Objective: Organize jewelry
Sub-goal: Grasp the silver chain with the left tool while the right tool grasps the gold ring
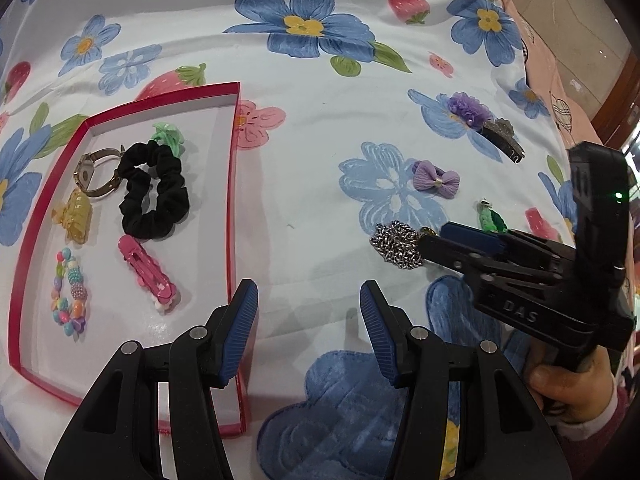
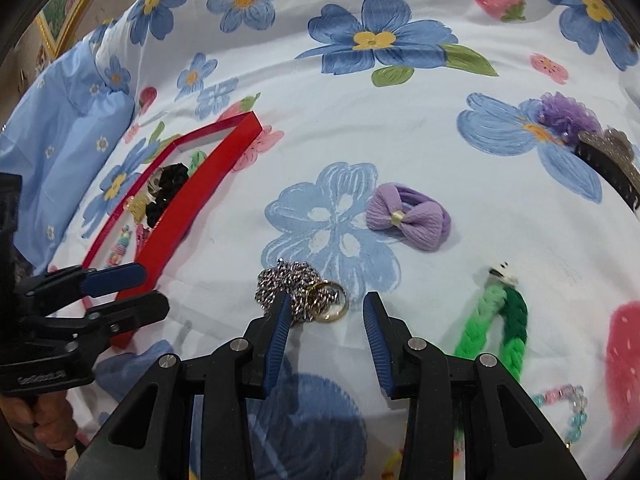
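Note:
A silver chain bunched with gold rings lies on the flowered sheet. My right gripper stands open over it, the chain partly between the fingers; the left fingertip overlaps the chain and the right pad is clear of the rings. In the left wrist view the right gripper reaches the chain from the right. My left gripper is open and holds nothing, hovering by the right wall of the red box. The box holds a black scrunchie, a watch, clips and a bead bracelet.
Loose on the sheet are a purple bow tie, a green braided band, a purple flower clip, a black glitter clip and a bead bracelet. A light blue pillow lies at the far left.

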The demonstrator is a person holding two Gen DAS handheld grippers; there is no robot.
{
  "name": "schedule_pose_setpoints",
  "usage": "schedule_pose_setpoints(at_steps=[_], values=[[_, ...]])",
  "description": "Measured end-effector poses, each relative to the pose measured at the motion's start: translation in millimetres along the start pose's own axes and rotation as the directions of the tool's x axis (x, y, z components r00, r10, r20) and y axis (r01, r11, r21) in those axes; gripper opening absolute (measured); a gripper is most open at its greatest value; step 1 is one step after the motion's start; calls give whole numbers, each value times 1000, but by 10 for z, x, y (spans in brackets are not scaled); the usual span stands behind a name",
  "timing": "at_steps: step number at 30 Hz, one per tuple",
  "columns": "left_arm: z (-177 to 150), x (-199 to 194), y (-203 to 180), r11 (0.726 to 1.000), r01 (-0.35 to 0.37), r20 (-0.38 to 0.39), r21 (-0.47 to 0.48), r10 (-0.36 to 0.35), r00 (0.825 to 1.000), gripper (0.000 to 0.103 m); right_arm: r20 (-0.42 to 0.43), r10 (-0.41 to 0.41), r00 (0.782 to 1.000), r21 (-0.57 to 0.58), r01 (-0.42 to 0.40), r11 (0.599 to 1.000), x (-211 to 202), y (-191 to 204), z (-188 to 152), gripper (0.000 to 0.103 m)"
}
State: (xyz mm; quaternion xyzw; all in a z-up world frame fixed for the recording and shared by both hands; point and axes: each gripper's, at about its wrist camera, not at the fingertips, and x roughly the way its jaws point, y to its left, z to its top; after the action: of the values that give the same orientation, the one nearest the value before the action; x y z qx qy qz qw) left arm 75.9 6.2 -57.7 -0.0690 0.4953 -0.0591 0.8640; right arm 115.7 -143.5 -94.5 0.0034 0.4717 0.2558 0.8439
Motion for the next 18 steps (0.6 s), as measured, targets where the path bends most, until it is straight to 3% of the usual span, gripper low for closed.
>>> schedule_pose_setpoints(at_steps=[2, 4, 18], values=[[16, 23, -24, 1000, 5, -4, 5, -5, 1000, 52, 0, 0, 1000, 1, 0, 1000, 37, -16, 19, 36], [30, 57, -58, 1000, 10, -10, 13, -10, 1000, 52, 0, -14, 1000, -8, 14, 1000, 47, -30, 25, 23], [247, 571, -569, 992, 76, -55, 101, -71, 996, 53, 121, 29, 992, 154, -48, 987, -474, -473, 29, 23]])
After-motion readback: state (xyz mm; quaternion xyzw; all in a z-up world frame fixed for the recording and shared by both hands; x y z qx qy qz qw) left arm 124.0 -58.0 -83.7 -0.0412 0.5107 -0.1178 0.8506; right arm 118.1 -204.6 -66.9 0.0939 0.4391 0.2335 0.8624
